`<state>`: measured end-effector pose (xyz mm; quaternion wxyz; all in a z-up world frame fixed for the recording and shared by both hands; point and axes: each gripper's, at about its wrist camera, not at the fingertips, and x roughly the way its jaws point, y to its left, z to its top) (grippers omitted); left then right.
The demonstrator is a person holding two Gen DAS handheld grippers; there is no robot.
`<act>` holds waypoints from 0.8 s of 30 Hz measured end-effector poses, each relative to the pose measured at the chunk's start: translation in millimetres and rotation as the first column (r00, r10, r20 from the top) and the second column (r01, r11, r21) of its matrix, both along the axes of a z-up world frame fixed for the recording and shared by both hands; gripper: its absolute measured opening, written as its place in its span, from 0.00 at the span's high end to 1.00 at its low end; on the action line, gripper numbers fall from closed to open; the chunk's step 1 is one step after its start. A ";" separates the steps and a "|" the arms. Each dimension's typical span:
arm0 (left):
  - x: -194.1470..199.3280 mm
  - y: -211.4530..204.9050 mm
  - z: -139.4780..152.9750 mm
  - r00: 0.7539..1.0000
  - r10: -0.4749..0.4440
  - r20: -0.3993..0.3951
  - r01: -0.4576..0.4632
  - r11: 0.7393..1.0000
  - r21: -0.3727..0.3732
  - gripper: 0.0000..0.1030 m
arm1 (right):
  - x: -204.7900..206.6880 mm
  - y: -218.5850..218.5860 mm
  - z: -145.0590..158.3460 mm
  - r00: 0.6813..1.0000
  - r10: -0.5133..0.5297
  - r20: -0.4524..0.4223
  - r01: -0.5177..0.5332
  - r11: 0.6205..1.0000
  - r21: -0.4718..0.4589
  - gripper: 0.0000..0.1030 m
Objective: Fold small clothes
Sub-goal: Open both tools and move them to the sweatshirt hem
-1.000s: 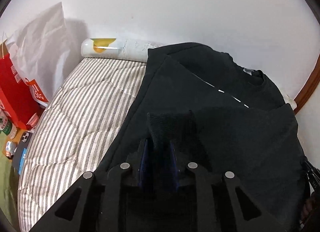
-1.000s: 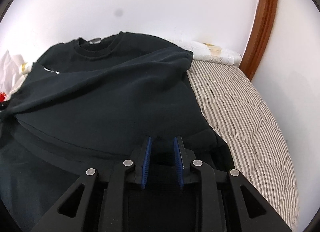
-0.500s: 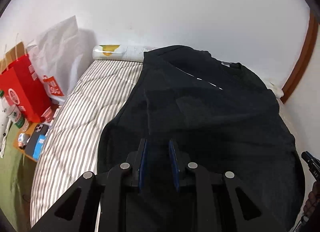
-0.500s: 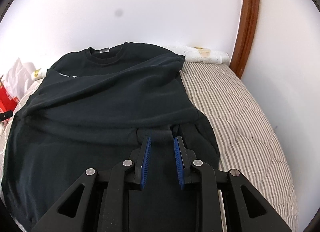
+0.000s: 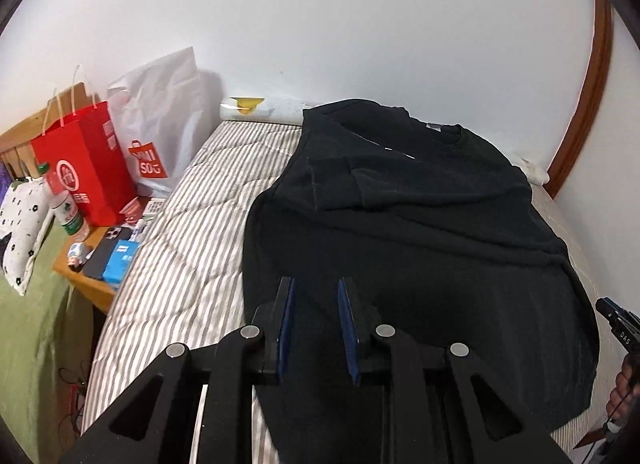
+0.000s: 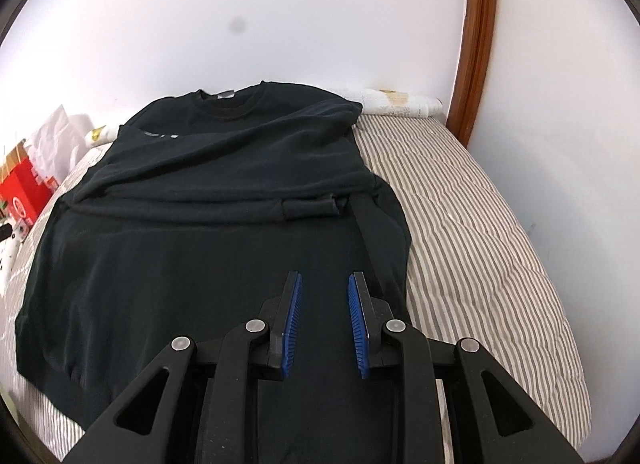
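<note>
Your left gripper point(image 5: 314, 322) and right gripper point(image 6: 325, 322) (jaws parted, empty) hover over the sleeves-folded black sweatshirt point(image 6: 224, 199) on the bed point(image 6: 472, 223), hem-lift next.

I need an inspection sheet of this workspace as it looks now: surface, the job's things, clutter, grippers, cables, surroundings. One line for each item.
Surface: striped mattress, bare on both sides of the garment.
Job's things: black sweatshirt lies flat, collar toward the wall, both sleeves folded across the chest.
Clutter: red paper bag, white shopping bag, bottle, phone and blue packet on a small wooden table beside the bed.
Grippers: left gripper open, holding nothing; right gripper open, holding nothing; both above the hem.
Cables: thin wires on the floor beside the bed.
Surroundings: white wall, wooden frame.
</note>
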<state>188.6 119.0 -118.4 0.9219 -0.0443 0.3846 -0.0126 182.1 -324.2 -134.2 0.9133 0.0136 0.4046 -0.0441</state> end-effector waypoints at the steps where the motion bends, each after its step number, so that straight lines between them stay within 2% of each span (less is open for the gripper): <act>1: -4.2 0.9 0.4 1.000 0.006 0.001 -0.006 1.000 0.001 0.80 | -3.5 0.8 -0.4 1.000 0.002 -0.002 -0.002 1.000 -0.001 0.77; 2: -9.4 2.9 0.2 1.000 0.013 0.002 -0.013 1.000 -0.002 0.79 | -8.8 1.6 -0.5 1.000 0.002 -0.004 -0.002 1.000 -0.003 0.77; 5: -22.1 8.0 -3.8 1.000 0.027 -0.003 -0.027 0.999 -0.017 0.67 | -24.9 2.8 -2.1 1.000 0.002 -0.005 -0.002 1.000 -0.005 0.74; 6: -27.0 10.5 -7.8 0.999 0.037 -0.006 -0.037 0.999 -0.022 0.60 | -28.9 1.9 -2.8 1.000 0.000 -0.006 0.000 1.000 -0.006 0.72; 8: -33.3 11.9 -14.1 0.999 0.043 -0.012 -0.043 0.999 -0.026 0.58 | -39.2 0.6 -5.0 1.000 -0.006 -0.008 0.006 1.000 -0.013 0.68; 10: -41.4 15.3 -25.0 0.998 0.045 -0.036 -0.047 0.998 -0.037 0.58 | -48.1 -2.0 -7.0 1.000 -0.010 -0.005 0.010 1.000 -0.020 0.60; 13: -50.2 21.8 -37.9 0.997 0.039 -0.073 -0.045 0.996 -0.078 0.58 | -58.6 -6.7 -13.6 1.000 -0.019 -0.011 0.019 1.000 -0.025 0.48; 15: -56.2 26.4 -46.6 0.995 0.026 -0.094 -0.037 0.993 -0.109 0.58 | -63.1 -11.0 -19.4 0.999 -0.030 -0.026 0.030 0.999 -0.022 0.45; 17: -61.0 27.2 -53.6 0.994 0.005 -0.105 -0.019 0.992 -0.125 0.51 | -67.3 -16.8 -25.7 0.999 -0.037 -0.038 0.037 0.999 -0.006 0.43; 18: -63.6 26.2 -56.3 0.995 -0.006 -0.101 -0.007 0.992 -0.128 0.44 | -68.5 -19.4 -28.8 0.998 -0.042 -0.044 0.042 0.999 -0.001 0.41; 21: -64.9 24.4 -63.1 0.994 -0.016 -0.104 0.004 0.993 -0.121 0.42 | -73.7 -30.2 -37.6 0.997 -0.068 -0.046 0.069 0.997 0.018 0.40; 24: -58.6 27.4 -73.0 0.992 -0.013 -0.129 -0.007 0.988 -0.153 0.42 | -75.6 -40.1 -46.4 0.994 -0.084 -0.065 0.086 0.996 0.027 0.40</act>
